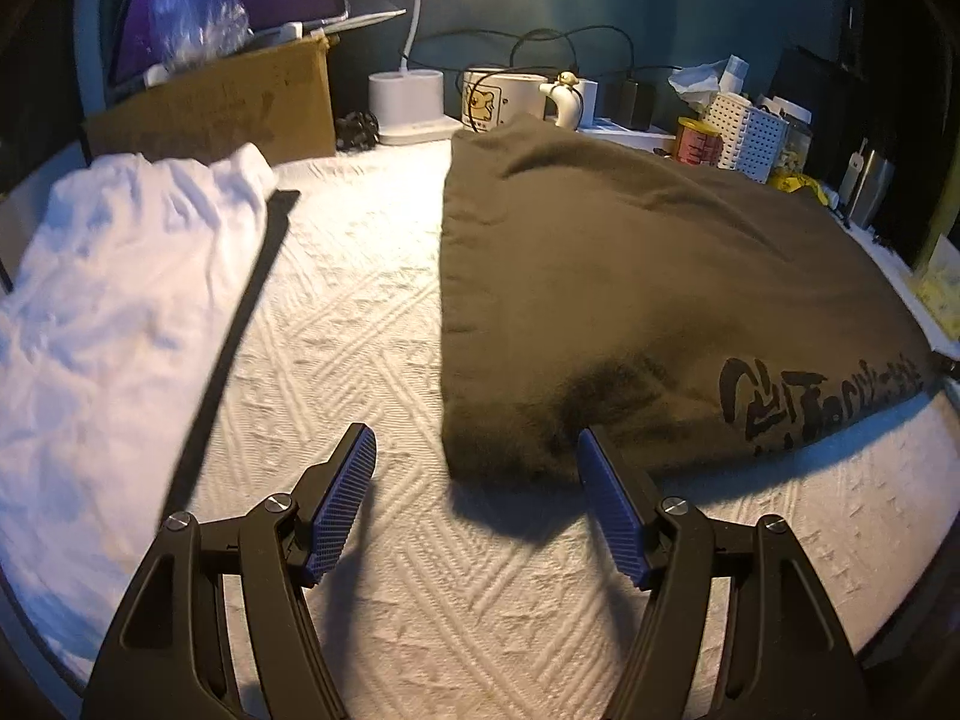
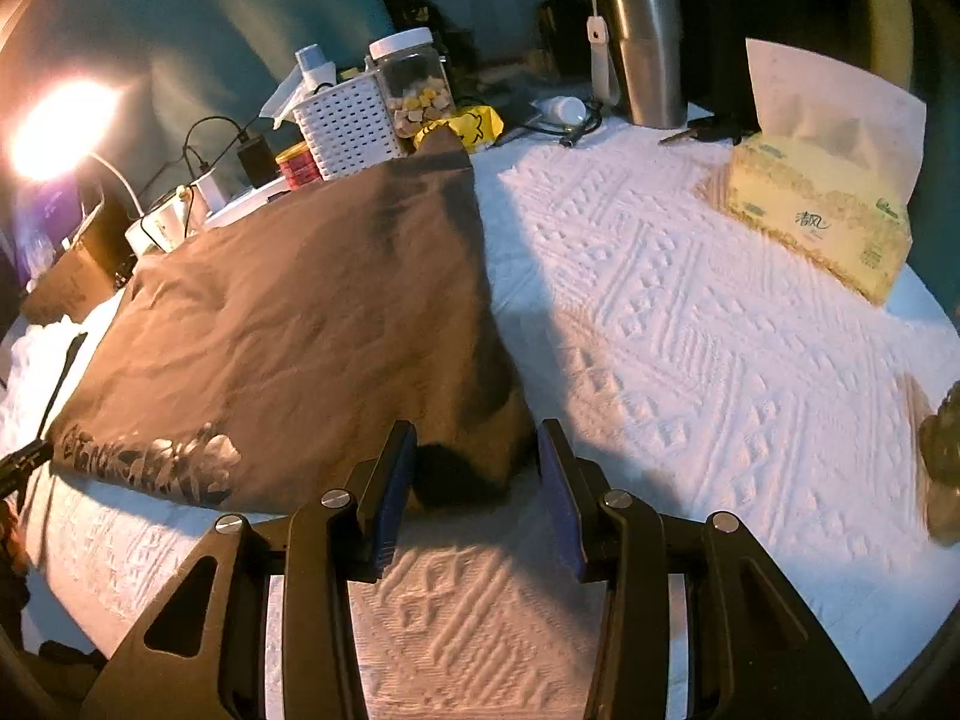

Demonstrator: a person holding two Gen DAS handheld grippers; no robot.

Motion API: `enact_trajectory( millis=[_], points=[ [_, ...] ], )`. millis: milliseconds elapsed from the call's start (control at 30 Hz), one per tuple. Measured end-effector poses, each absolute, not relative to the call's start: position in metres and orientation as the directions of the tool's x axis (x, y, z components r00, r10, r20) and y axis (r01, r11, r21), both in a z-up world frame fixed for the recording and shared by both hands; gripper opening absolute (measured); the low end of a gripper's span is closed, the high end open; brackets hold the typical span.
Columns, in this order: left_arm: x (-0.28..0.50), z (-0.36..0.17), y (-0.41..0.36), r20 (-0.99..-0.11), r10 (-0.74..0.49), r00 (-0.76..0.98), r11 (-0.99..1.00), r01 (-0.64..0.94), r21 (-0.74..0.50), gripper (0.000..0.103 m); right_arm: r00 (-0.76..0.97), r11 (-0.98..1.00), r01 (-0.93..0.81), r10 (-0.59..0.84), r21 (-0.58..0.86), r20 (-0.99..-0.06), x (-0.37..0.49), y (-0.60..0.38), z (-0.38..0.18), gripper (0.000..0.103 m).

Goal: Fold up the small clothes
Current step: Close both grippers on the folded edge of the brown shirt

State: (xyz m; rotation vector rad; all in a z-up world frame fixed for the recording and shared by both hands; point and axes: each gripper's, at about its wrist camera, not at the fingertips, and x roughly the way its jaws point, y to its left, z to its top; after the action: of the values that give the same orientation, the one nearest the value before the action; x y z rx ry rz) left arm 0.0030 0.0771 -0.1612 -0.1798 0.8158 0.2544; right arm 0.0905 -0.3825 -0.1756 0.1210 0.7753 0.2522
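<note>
A dark olive-brown garment (image 1: 630, 276) with black lettering near its front edge lies flat on the white textured cloth; it also shows in the right wrist view (image 2: 288, 324). My left gripper (image 1: 474, 450) is open, its jaws either side of the garment's near left corner, low over the cloth. My right gripper (image 2: 474, 450) is open, its jaws either side of the garment's near right corner. Neither holds anything. A white garment (image 1: 114, 300) lies crumpled at the left.
A black strap (image 1: 240, 324) lies between the two garments. At the back stand a cardboard box (image 1: 228, 102), a lamp base (image 1: 408, 96), a mug (image 1: 498, 99), a white basket (image 2: 348, 126), a jar (image 2: 414, 84) and a steel tumbler (image 2: 648, 54). A tissue box (image 2: 822, 210) sits at the right.
</note>
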Motion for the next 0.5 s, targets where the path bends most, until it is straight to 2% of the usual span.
enact_trajectory(
  millis=[67, 200, 233, 267, 333, 367, 400, 500],
  points=[
    [0.006, -0.165, 0.077, -0.745, 0.14, 0.652, 0.955, -0.288, -0.072, 0.07, 0.694, 0.957, -0.185, 0.289, 0.224, -0.66, 0.089, -0.379, -0.178, 0.044],
    [0.009, -0.166, 0.071, -0.744, 0.155, 0.65, 0.965, -0.259, -0.026, 0.069, 0.703, 0.965, -0.194, 0.263, 0.177, -0.661, 0.088, -0.372, -0.179, 0.043],
    [0.009, -0.166, 0.072, -0.744, 0.147, 0.652, 0.966, -0.257, -0.034, 0.068, 0.704, 0.965, -0.197, 0.263, 0.174, -0.66, 0.088, -0.371, -0.179, 0.041],
    [0.009, -0.166, 0.071, -0.741, 0.141, 0.656, 0.966, -0.256, -0.042, 0.065, 0.698, 0.963, -0.207, 0.269, 0.173, -0.664, 0.088, -0.37, -0.18, 0.023],
    [0.011, -0.163, 0.066, -0.738, 0.111, 0.666, 0.975, -0.218, -0.05, 0.031, 0.696, 0.959, -0.231, 0.279, 0.161, -0.662, 0.088, -0.366, -0.18, 0.017],
    [0.012, -0.163, 0.063, -0.743, 0.094, 0.662, 0.979, -0.199, -0.054, 0.02, 0.696, 0.959, -0.238, 0.279, 0.154, -0.662, 0.087, -0.365, -0.18, 0.014],
    [0.013, -0.162, 0.06, -0.745, 0.078, 0.662, 0.981, -0.183, -0.059, 0.013, 0.698, 0.96, -0.239, 0.274, 0.146, -0.661, 0.086, -0.364, -0.18, 0.014],
    [0.013, -0.16, 0.058, -0.744, 0.082, 0.663, 0.981, -0.185, -0.057, 0.01, 0.701, 0.96, -0.232, 0.275, 0.153, -0.658, 0.085, -0.366, -0.18, 0.013]
  ],
)
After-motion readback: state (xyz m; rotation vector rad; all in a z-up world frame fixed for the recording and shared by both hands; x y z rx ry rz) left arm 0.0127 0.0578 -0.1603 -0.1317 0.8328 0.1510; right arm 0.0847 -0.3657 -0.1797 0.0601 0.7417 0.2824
